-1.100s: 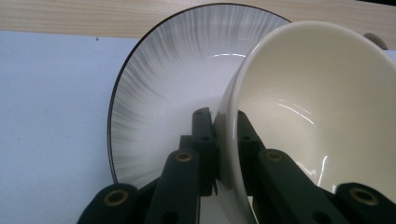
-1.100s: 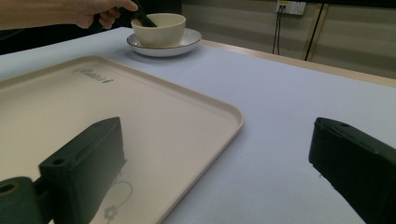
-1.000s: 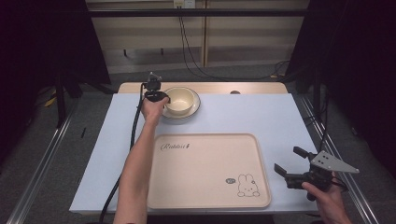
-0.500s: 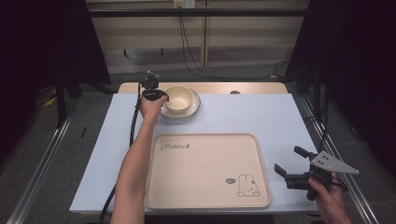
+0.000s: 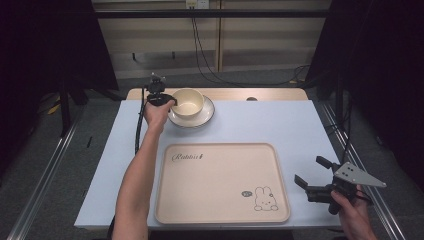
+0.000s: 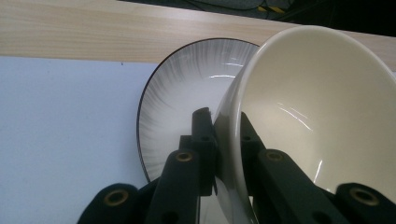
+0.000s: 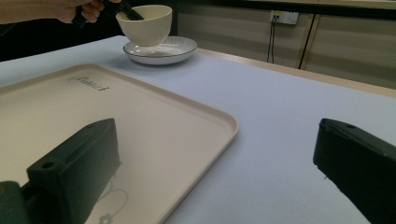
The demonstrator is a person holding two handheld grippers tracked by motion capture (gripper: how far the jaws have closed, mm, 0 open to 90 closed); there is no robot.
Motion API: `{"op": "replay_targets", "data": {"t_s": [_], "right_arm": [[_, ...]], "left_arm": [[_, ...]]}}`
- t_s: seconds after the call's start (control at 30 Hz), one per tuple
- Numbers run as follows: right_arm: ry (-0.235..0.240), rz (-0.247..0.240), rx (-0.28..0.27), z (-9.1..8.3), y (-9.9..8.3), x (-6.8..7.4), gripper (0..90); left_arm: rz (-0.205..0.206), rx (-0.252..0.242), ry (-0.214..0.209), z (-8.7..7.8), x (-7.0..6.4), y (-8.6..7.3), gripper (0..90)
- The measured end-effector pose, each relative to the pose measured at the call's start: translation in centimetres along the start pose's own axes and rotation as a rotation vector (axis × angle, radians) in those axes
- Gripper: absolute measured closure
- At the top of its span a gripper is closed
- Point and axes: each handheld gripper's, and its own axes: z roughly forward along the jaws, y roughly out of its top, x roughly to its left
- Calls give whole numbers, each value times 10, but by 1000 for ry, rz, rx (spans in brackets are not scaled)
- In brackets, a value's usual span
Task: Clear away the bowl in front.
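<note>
A cream bowl [image 5: 188,101] hangs tilted just above a white plate [image 5: 196,119] with a dark rim, at the far side of the table. My left gripper [image 5: 168,101] is shut on the bowl's left rim, one jaw inside and one outside. In the left gripper view the bowl [image 6: 317,112] is pinched in the left gripper [image 6: 223,122], with the plate [image 6: 187,93] underneath. My right gripper [image 5: 310,171] is held open near the table's front right corner with nothing between its jaws. The right gripper view shows the right gripper [image 7: 215,133], the bowl [image 7: 145,24] and the plate [image 7: 161,50] far off.
A large cream tray [image 5: 220,146] with a rabbit drawing lies bare at the front middle, its right edge close to the right gripper. The tray [image 7: 140,116] is also in the right gripper view. A pale blue cover [image 5: 270,122] lies over the table, and a wooden strip [image 5: 260,94] runs along its far edge.
The left gripper has lifted the bowl a little off the plate and drawn it slightly left. The right gripper has barely moved.
</note>
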Motion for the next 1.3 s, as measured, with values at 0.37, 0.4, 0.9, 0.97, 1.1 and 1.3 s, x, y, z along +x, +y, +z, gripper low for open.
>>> {"op": "replay_targets", "data": {"t_s": [0.37,0.4,0.9,0.97,1.1,1.3], "right_arm": [[-1,-8,-8,0,0,0,3],[-1,-8,-8,0,0,0,3],[4,-10,-15,-1,1,0,3],[2,-12,-16,-1,1,0,3],[-1,-18,-14,0,0,1,4],[-2,-18,-17,1,0,0,4]], "left_arm": [[15,-24,-33,-21,0,-7,833],[15,-24,-33,-21,0,-7,833],[86,-24,-94,-41,-30,-16,833],[104,-23,-110,-44,-36,-17,833],[122,-19,-135,-47,-44,-18,833],[149,-15,-165,-47,-54,-21,833]]}}
